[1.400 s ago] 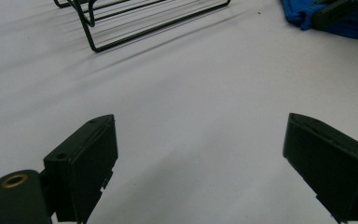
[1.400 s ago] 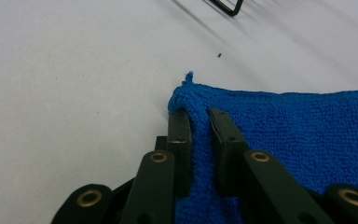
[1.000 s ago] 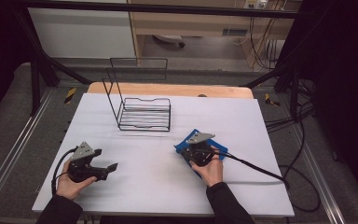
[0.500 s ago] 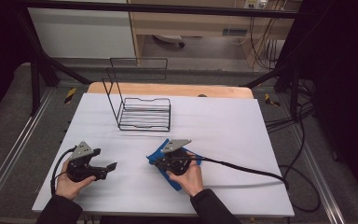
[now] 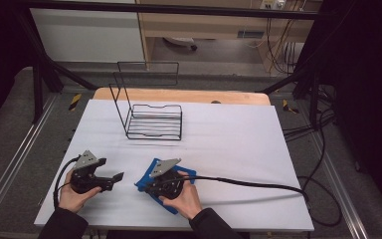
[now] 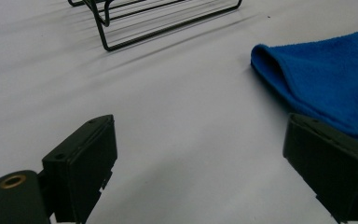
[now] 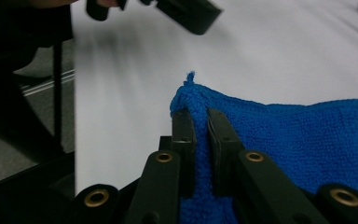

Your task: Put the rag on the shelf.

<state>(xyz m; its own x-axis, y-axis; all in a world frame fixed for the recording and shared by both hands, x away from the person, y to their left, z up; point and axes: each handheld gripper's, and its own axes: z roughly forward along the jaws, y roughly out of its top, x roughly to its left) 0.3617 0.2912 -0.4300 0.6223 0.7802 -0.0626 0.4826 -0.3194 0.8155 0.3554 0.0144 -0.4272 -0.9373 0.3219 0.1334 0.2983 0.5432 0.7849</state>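
High view: one blue cloth (image 5: 151, 180) lies near the table's (image 5: 238, 144) front edge under the right gripper (image 5: 144, 185); one wire rack (image 5: 154, 121) stands behind. Left gripper view: left gripper (image 6: 200, 172) gapes, holding nothing. Right gripper view: jaws pinch the cloth's corner.

High view overhead, forward-down; gripper views low, close, sharing the blue cloth (image 6: 326, 79)

A lab — black camera frame (image 5: 40, 74), trailing cables (image 5: 298, 134), covered table (image 5: 229, 129)
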